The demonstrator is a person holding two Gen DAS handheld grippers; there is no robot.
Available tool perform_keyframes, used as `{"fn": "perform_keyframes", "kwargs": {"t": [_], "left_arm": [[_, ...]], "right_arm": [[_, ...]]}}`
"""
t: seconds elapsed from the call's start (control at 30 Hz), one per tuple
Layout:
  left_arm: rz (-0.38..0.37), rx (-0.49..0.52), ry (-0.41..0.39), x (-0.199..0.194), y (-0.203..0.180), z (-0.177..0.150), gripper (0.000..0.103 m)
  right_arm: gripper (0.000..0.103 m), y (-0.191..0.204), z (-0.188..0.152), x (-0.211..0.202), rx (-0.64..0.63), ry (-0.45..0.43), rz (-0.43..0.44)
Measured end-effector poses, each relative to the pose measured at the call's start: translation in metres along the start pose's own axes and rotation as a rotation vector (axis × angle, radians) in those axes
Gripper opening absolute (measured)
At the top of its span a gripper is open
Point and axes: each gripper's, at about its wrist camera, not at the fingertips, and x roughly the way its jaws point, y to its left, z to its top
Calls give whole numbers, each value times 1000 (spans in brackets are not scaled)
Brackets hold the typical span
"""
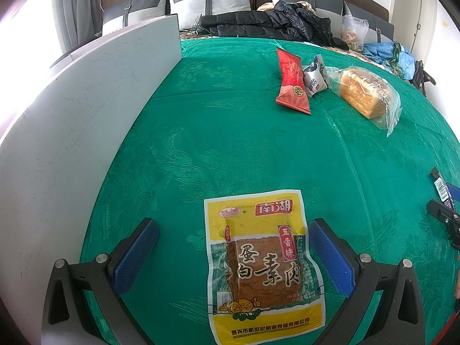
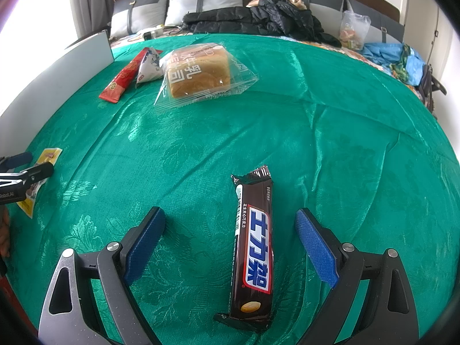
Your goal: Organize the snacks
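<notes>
Left tongs [image 1: 233, 244] wide around flat yellow packet [image 1: 258, 264] labelled 南湖; right tongs [image 2: 230, 235] wide around glossy brown bar [image 2: 253, 247] on green patterned cloth [image 2: 316, 129].

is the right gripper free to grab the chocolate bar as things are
Probably yes. The right gripper is open, and the chocolate bar lies flat on the green cloth between its fingers, with nothing on top of it or touching it.

Tofu packet [image 1: 263, 264] lies left of chocolate bar [image 2: 254, 247] — bread [image 2: 198, 72] behind both.
</notes>
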Motion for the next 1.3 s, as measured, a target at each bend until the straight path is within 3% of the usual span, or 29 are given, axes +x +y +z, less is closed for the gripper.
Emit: {"fn": "perform_keyframes", "kwargs": {"t": [0.4,0.5,0.63,0.73,0.83,0.87,0.9,0.93,0.97,1.1,1.2,1.3], "left_arm": [[-4,5,2,-1,1,-1,103],[-47,67,63,0,3,3,103],[-79,111,183,-1,5,7,103],[-100,104,218,-3,-1,6,101],[-74,139,233,-8,-10,1,86],[-78,142,222,-12,-10,-1,79],[-80,146,206,-16,-10,-3,65],[-81,143,196,-21,-9,-4,49],[-95,135,194,-23,-8,-4,47],[-168,18,155,-40,6,-11,43],[-280,-119,112,-58,14,-19,43],[-347,-177,50,-90,18,-15,43]], "right_arm": [[94,-1,-1,-1,1,0,0],[95,-1,5,2,0,1,16],[93,-9,20,5,-86,154,111],[92,-19,34,7,17,255,151],[91,-13,47,10,52,315,119],[85,-10,47,13,60,340,104],[73,-8,47,14,68,364,99],[24,-5,47,13,54,368,47],[18,-4,47,10,34,365,1],[18,-23,44,-12,193,329,105],[18,-26,39,-29,211,296,131],[18,-20,33,-37,212,298,144]]}}
